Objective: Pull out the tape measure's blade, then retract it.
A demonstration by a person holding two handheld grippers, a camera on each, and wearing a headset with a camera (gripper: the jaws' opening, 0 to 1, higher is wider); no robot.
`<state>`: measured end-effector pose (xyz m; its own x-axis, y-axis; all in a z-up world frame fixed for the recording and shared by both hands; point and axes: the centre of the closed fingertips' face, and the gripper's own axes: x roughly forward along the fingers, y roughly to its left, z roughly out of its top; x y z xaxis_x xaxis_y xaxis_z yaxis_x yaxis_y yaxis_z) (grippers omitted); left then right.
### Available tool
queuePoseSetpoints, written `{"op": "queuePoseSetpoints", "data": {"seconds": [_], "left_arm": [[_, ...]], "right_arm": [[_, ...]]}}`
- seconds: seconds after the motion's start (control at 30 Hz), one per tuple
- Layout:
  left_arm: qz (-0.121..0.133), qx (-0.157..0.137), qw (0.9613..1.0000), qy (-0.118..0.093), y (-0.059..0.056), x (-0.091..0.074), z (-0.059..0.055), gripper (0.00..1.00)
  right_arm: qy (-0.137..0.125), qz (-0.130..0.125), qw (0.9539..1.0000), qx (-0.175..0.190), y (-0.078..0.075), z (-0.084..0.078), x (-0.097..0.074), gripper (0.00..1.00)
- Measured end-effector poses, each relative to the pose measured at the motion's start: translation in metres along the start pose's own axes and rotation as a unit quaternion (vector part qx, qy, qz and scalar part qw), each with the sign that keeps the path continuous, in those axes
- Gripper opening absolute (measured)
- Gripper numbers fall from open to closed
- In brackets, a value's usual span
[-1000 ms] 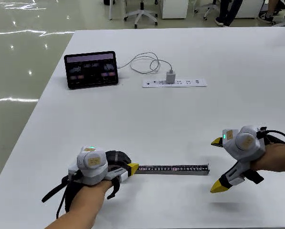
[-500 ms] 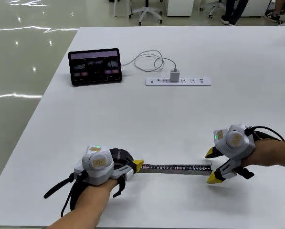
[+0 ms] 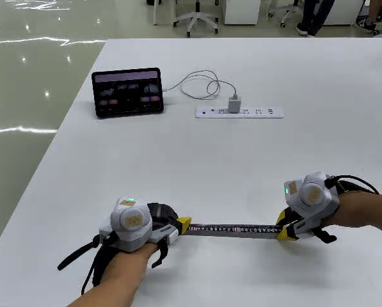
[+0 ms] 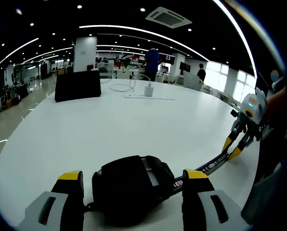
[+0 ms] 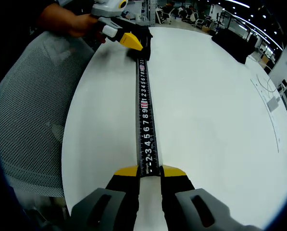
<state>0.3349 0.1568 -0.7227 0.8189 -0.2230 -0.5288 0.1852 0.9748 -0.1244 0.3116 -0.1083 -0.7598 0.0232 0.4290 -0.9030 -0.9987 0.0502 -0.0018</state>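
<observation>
– Tape measure (image 4: 133,192): where is it, and why is it held like that?
– On the left, at the near edge of the worktop (image 3: 242,166). The left tongs (image 4: 133,175) are clamped across its black case, one jaw on each side. I judge this pins the case so it cannot slide under a pull.
– And the blade (image 5: 145,120)?
– It lies out to the right, flat on the worktop, numbers up. The right tongs (image 5: 144,170) are closed on its free end, pinching both edges, probably so the spring cannot snatch it back.
– How far along is the task?
– The blade is out, and retracting is not yet done.
– What's farther off?
– A tablet (image 3: 127,91) and a power strip (image 3: 239,111), well apart from the work.
</observation>
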Motion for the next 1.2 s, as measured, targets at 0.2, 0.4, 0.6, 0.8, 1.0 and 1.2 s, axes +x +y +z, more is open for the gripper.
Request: {"op": "queuePoseSetpoints", "data": {"seconds": [0.2, 0.4, 0.6, 0.8, 1.0, 1.2], "left_arm": [[0.015, -0.023, 0.9996, 0.003, 0.009, -0.002, 0.001, 0.75], [0.010, -0.011, 0.9998, 0.016, -0.001, -0.001, 0.001, 0.64], [0.018, -0.007, 0.9989, 0.042, 0.000, -0.001, -0.003, 0.62], [0.017, 0.005, 0.9990, 0.041, 0.000, -0.002, -0.004, 0.60], [0.016, 0.004, 0.9990, 0.042, 0.001, -0.001, -0.004, 0.60], [0.015, 0.004, 0.9990, 0.041, 0.000, -0.002, -0.004, 0.60]], "right_arm": [[0.014, 0.002, 0.9998, -0.011, 0.000, 0.000, 0.001, 0.11], [0.011, 0.002, 0.9999, -0.011, 0.000, -0.001, 0.001, 0.11], [0.013, -0.002, 0.9999, -0.001, 0.000, -0.001, 0.002, 0.11], [0.018, -0.002, 0.9998, 0.003, 0.001, 0.000, 0.000, 0.11], [0.020, -0.001, 0.9998, 0.004, 0.000, 0.000, 0.001, 0.11], [0.020, -0.003, 0.9998, 0.007, 0.001, 0.000, 0.001, 0.11]]}}
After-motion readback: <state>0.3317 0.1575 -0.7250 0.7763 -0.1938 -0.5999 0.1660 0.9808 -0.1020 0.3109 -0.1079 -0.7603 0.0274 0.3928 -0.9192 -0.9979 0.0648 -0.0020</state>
